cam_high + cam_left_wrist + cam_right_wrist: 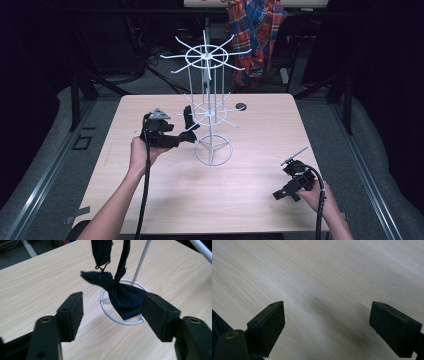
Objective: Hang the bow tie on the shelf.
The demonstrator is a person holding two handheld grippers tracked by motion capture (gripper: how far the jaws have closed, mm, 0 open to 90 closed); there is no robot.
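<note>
Currently one dark bow tie (120,293) is hanging by its strap from the white wire rack (212,100). Left gripper (112,315) is holding nothing, jaws standing apart around the tie's end. Right gripper (327,327) is resting wide open over the table (324,270).

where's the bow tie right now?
The dark bow tie hangs by its strap from a lower arm of the white wire rack, left of the pole, just ahead of the open left gripper.
</note>
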